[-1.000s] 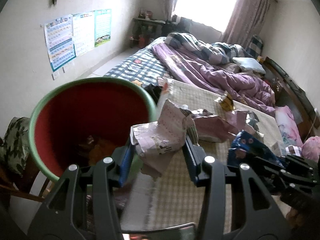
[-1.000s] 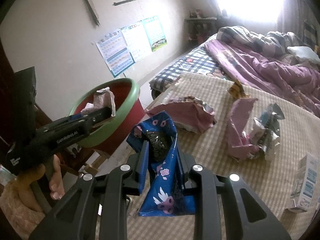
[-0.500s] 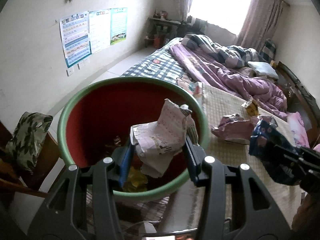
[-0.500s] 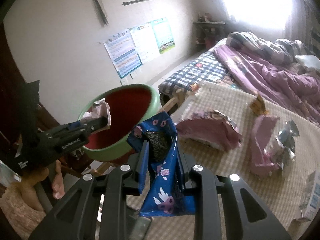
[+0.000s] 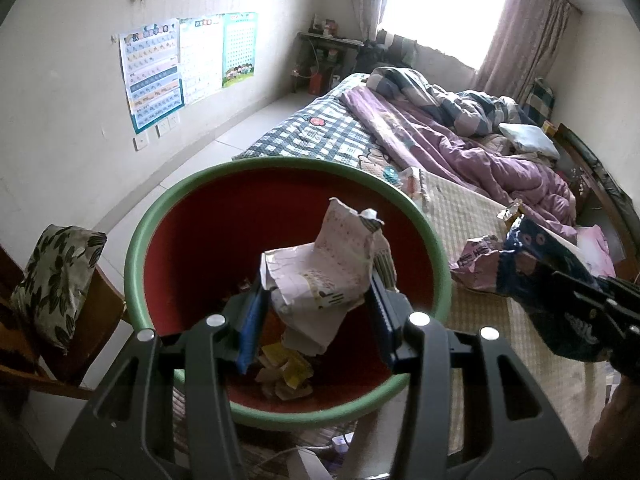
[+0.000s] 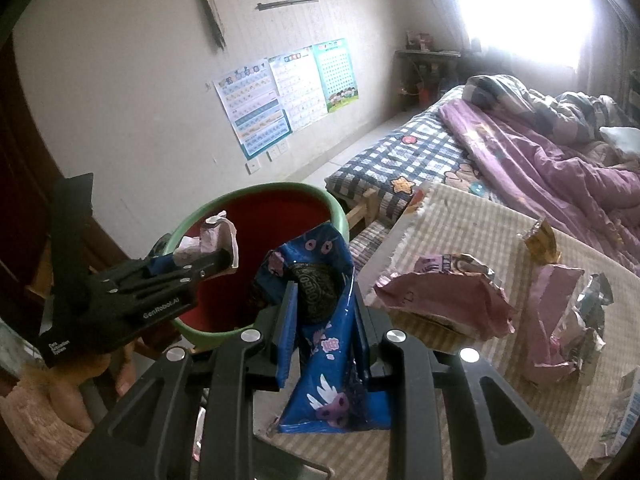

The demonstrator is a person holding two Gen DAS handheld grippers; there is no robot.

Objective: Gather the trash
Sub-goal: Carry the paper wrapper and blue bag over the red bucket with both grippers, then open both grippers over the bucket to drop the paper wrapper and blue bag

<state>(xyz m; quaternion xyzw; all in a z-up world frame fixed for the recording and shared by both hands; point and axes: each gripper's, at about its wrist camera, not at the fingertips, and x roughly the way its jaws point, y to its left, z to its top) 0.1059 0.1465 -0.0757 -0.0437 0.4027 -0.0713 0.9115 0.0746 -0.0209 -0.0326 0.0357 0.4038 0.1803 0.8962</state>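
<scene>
Left gripper: jaws clamped on a crumpled pale pink wrapper, held directly above the open mouth of the bin. The wrapper stands up between the blue finger pads, its torn top edge ahead of the fingertips.

Bin: red inside, green rim, directly ahead of and below the left gripper. Scraps of yellow and white trash lie at its bottom, under the held wrapper.

Right gripper: jaws clamped on a blue cookie packet, printed with a dark round biscuit. The packet hangs below the fingers and rises above them. It sits just right of the left gripper, near the bin rim; whether it is over the bin mouth or beside it cannot be judged from either view.

Checked mat: to the right of the right gripper, bearing more loose trash:
- a torn pink bag, nearest the gripper;
- a second pink wrapper with a crumpled silvery one beside it, farther right;
- a small yellow wrapper beyond these;
- a small carton at the far right edge, partly cut off.

Purple quilt: on the bed beyond the mat.
</scene>
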